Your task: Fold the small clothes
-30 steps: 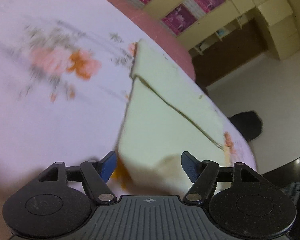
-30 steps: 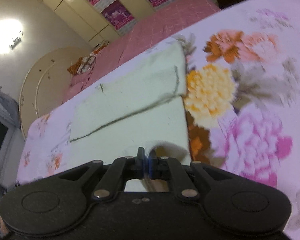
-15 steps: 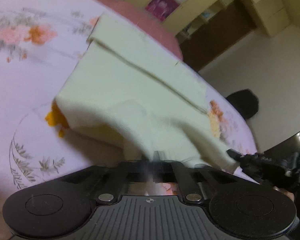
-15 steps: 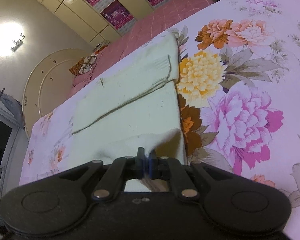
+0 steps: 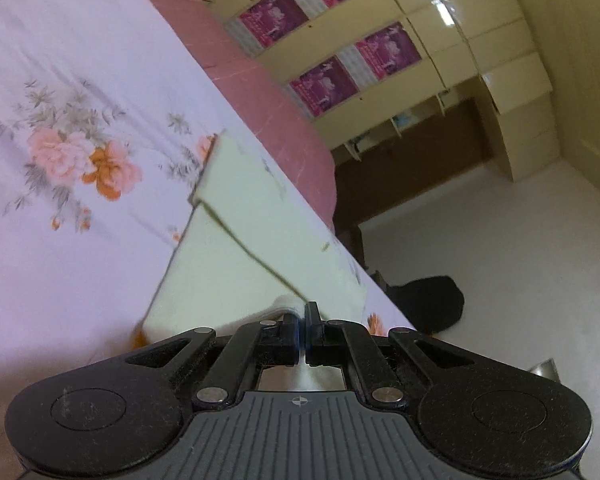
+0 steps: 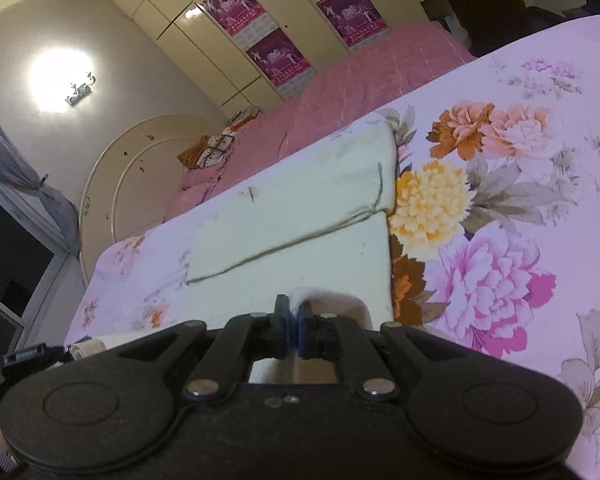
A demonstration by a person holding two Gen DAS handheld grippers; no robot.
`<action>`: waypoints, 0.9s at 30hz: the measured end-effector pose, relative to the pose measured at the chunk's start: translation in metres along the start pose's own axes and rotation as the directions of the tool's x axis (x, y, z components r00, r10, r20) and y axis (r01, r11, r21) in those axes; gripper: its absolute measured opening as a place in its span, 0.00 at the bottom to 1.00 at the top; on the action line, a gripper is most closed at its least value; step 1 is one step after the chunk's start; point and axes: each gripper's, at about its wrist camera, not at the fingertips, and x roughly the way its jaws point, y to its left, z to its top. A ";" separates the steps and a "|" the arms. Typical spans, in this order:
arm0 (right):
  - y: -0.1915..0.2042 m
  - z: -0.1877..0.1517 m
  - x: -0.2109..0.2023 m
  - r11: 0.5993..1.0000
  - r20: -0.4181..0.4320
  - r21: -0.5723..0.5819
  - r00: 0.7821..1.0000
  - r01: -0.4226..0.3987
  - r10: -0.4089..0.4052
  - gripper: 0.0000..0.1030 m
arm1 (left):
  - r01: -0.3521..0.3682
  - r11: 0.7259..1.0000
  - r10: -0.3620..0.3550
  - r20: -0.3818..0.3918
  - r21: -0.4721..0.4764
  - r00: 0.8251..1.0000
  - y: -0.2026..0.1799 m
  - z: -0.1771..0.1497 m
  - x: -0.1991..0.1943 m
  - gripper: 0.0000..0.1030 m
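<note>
across the middle of both frames, on the floral bedsheet (image 6: 500, 240), lies the pale cloth (image 6: 300, 216), one band already folded over at its far edge. the left gripper (image 5: 302, 330) and right gripper (image 6: 293, 330) are each clenched on a near corner of it, so the next fold looks begun but unfinished. the pinched corners are mostly hidden behind the jaws, and the left view is blurred.

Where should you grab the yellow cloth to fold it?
Best by the near edge, one corner per gripper, coming in low from the near side. The cloth lies flat on the bed with that edge loose, so it probably lifts easily. The left gripper and right gripper are shut on it there.
</note>
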 end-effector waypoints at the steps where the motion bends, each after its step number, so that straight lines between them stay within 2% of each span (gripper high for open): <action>1: 0.000 0.002 0.002 1.000 0.001 0.006 1.000 -0.003 0.003 0.05 | 0.005 1.000 -0.005 -0.001 -0.009 1.000 -0.001 0.008 0.007 0.02; 8: -0.007 0.038 0.033 0.997 0.000 0.073 1.000 0.000 0.000 0.05 | -0.025 1.000 0.025 -0.034 -0.013 0.999 -0.007 0.055 0.094 0.02; 18: -0.055 0.104 0.138 0.965 -0.039 0.260 0.999 0.034 -0.025 0.05 | -0.104 0.994 0.101 -0.101 -0.024 0.990 0.030 0.127 0.215 0.02; 22: -0.076 0.121 0.180 0.942 -0.058 0.329 0.997 0.057 -0.040 0.05 | -0.075 0.997 0.075 -0.131 0.008 0.988 0.039 0.141 0.252 0.02; 24: -0.082 0.127 0.198 0.943 -0.080 0.317 0.994 0.102 -0.081 0.05 | -0.042 0.998 0.045 -0.108 0.035 0.993 0.036 0.145 0.259 0.03; 26: -0.084 0.130 0.210 0.945 -0.068 0.314 0.995 0.093 -0.075 0.08 | -0.011 0.999 0.015 -0.092 0.041 0.996 0.034 0.146 0.265 0.03; 27: -0.084 0.132 0.214 0.947 -0.044 0.312 0.997 0.074 -0.063 0.16 | -0.005 0.999 0.010 -0.093 0.054 0.996 0.033 0.146 0.268 0.03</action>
